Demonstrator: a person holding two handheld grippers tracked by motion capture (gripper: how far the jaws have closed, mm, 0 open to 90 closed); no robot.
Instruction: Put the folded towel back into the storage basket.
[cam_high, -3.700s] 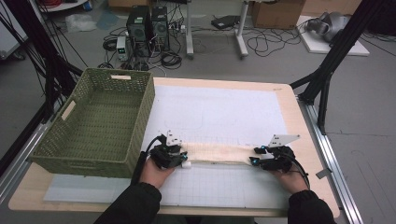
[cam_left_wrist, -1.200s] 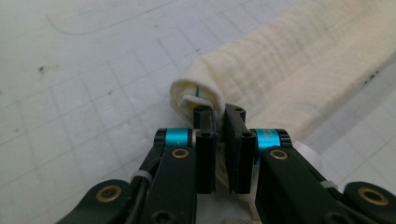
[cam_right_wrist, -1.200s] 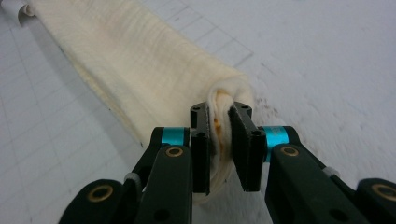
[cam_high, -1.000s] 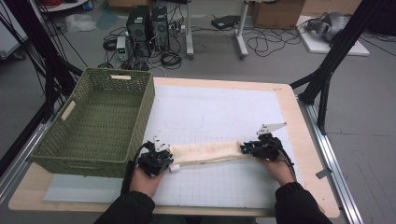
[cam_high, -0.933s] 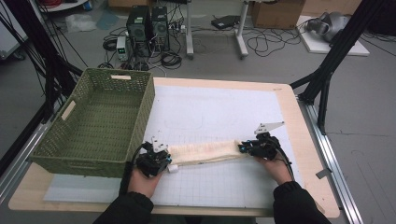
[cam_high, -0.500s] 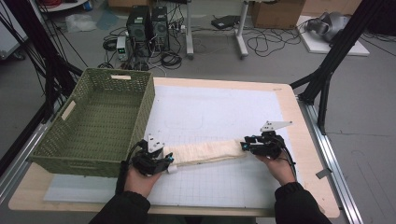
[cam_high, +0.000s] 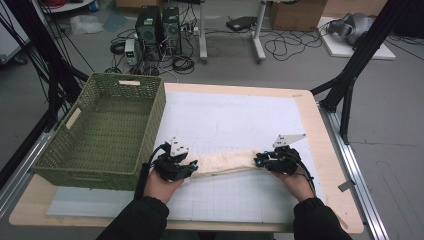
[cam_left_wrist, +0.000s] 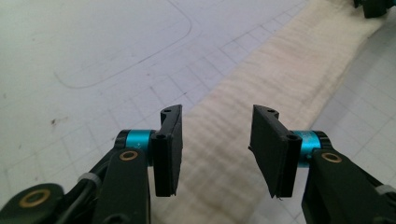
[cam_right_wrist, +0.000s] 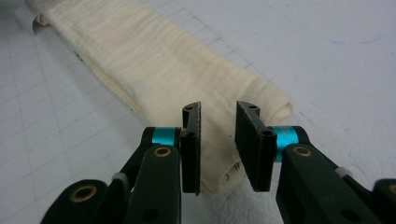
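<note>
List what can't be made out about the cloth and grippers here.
- High view: both ends of the cloth sit under the left gripper and right gripper.
- Left gripper view: cloth cut off by the frame edges.
- Right gripper view: near end hidden behind the jaws.

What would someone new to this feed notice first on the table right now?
Probably the long cream cloth, folded into a narrow strip across the near middle of the white gridded mat. A hand-held gripper sits at each end: the left hand-held gripper with jaws apart above the cloth, having just opened, and the right hand-held gripper with jaws narrowly parted over the other end. Next, the big green woven basket at the table's left.
</note>
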